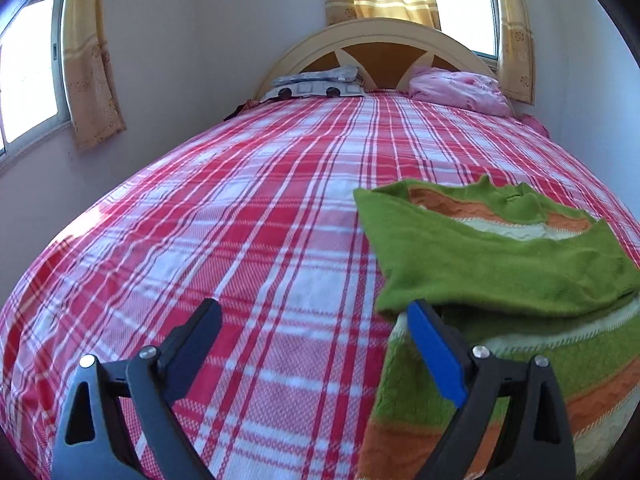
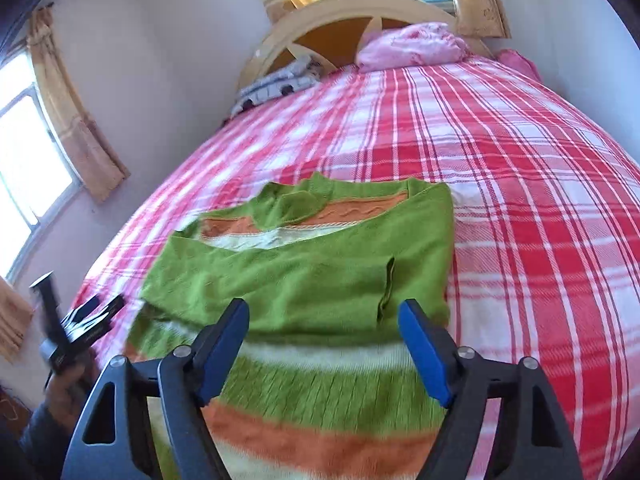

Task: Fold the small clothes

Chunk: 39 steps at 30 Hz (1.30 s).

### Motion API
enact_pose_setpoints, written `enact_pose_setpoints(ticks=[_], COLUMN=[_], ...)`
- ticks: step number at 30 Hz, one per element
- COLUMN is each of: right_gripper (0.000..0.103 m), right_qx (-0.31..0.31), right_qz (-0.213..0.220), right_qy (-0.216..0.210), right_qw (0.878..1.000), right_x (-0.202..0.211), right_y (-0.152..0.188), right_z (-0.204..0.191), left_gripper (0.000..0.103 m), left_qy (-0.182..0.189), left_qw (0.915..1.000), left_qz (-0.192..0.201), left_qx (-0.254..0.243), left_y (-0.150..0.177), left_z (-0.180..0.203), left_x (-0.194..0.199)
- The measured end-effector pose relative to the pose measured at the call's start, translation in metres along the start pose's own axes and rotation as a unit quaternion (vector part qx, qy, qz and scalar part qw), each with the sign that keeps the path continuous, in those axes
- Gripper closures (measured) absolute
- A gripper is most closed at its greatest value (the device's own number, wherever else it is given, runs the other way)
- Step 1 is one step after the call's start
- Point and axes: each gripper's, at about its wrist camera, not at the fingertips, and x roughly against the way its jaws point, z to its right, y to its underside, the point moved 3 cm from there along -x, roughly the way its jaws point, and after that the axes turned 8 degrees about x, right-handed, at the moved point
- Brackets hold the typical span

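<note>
In the left wrist view, a broad stretch of checked bedspread (image 1: 224,208) is left bare across the centre and left of the frame. The lower right is taken up by the green striped sweater (image 1: 500,256). Passage at the top is closed by pillows (image 1: 456,86) and headboard (image 1: 380,32).

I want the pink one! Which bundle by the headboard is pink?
The pink bundle on the right by the headboard. The other one, on the left, is grey and white with dark spots.
</note>
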Motion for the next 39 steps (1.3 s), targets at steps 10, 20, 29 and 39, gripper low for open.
enact_pose_setpoints(ticks=[10, 20, 29, 39], right_gripper=[0.056, 0.098, 0.091, 0.035], right_qx=[-0.003, 0.013, 0.023, 0.072], right_qz=[-0.063, -0.005, -0.041, -0.006], right_qy=[0.043, 0.083, 0.109, 0.049], right_qw=[0.997, 0.996, 0.993, 0.996], right_x=[-0.06, -0.026, -0.035, -0.034], right_y=[0.012, 0.004, 0.017, -0.014], right_z=[0.008, 0.017, 0.031, -0.019], left_gripper=[0.0, 0.0, 0.0, 0.0], left_qy=[0.026, 0.019, 0.022, 0.003], left_qw=[0.9935, 0.9934, 0.9968, 0.9985], left_qz=[-0.062, -0.104, -0.076, -0.037], left_qx=[-0.092, -0.046, -0.016, -0.04], left_y=[0.01, 0.015, 0.008, -0.028], left_z=[0.039, 0.026, 0.014, 0.036], left_x=[-0.029, -0.047, -0.027, -0.038])
